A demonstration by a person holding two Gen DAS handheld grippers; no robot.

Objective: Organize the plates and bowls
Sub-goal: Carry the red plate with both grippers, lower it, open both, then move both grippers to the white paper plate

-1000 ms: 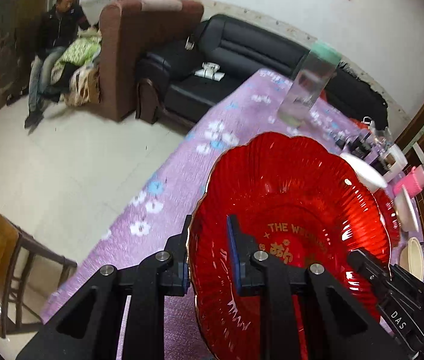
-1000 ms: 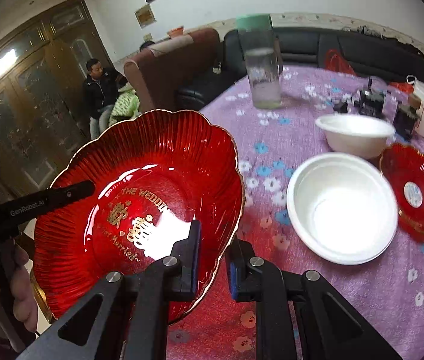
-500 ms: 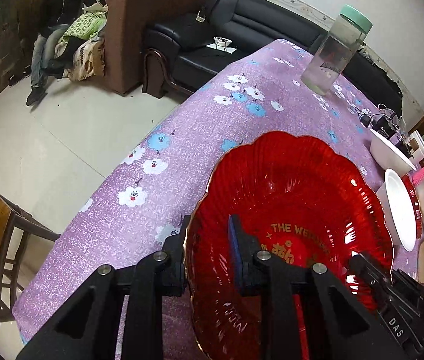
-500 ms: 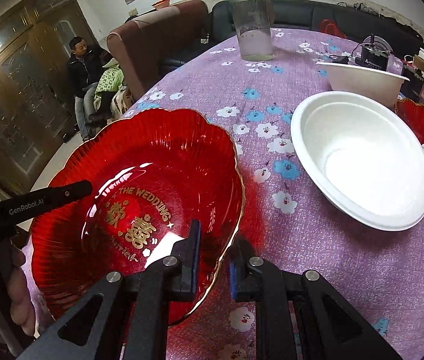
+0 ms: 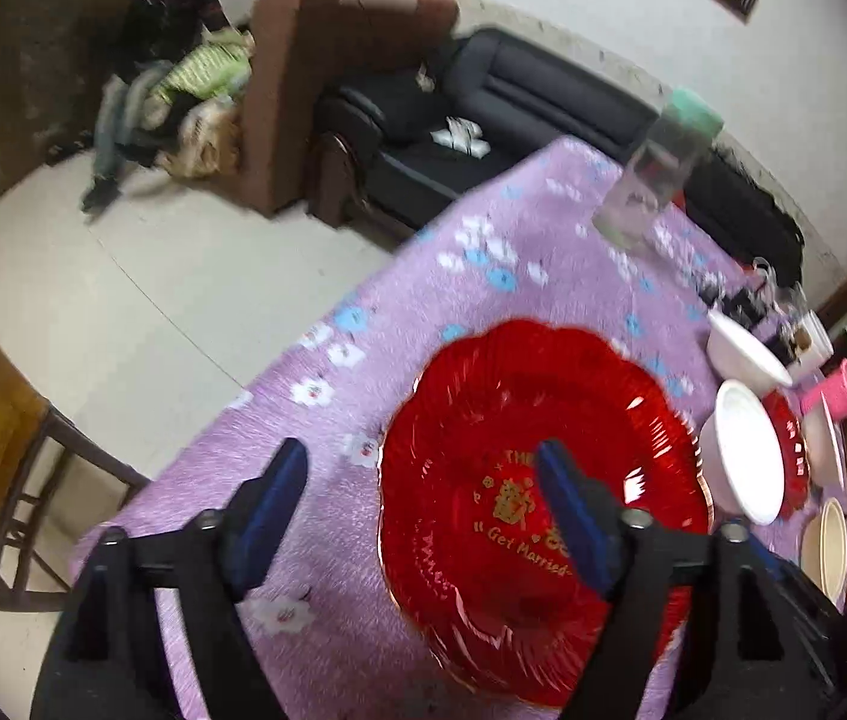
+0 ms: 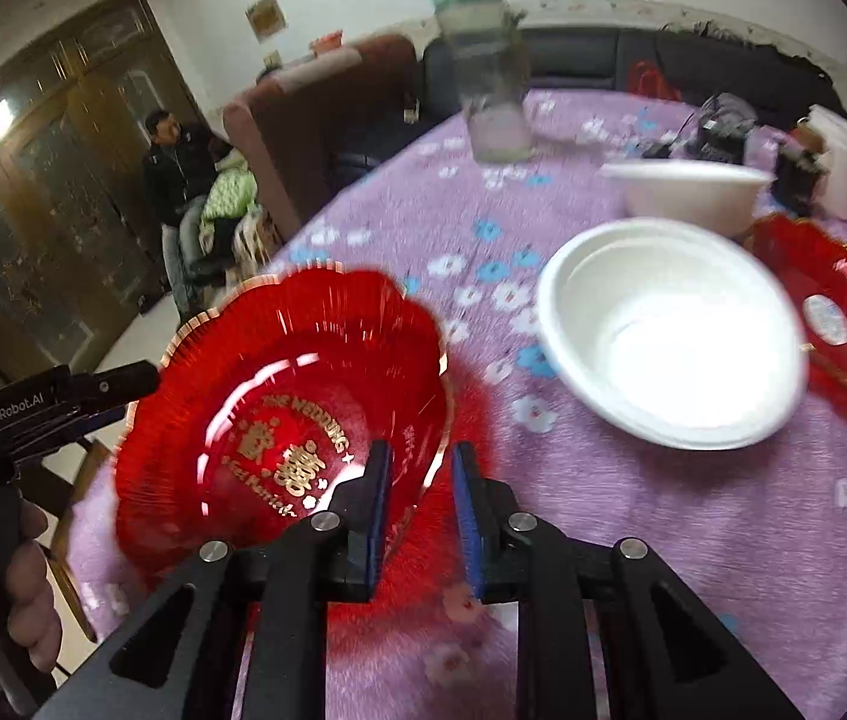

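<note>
While opening left claw (image 5: 417, 462) wide and right claw (image 6: 420, 453) slightly around red plate (image 5: 513, 420) rim, could let it tip off counter (image 6: 663, 510) near-left edge

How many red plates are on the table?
2. The large red plate lies at the near table edge; the small red plate far right, beside the white bowl. Others may be hidden.

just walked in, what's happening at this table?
A person with two handheld grippers is setting down a red plate on the purple tablecloth. The left gripper is opening, wide and off the rim. The right gripper is opening too, its pads straddling the rim. A white bowl sits nearby.
</note>
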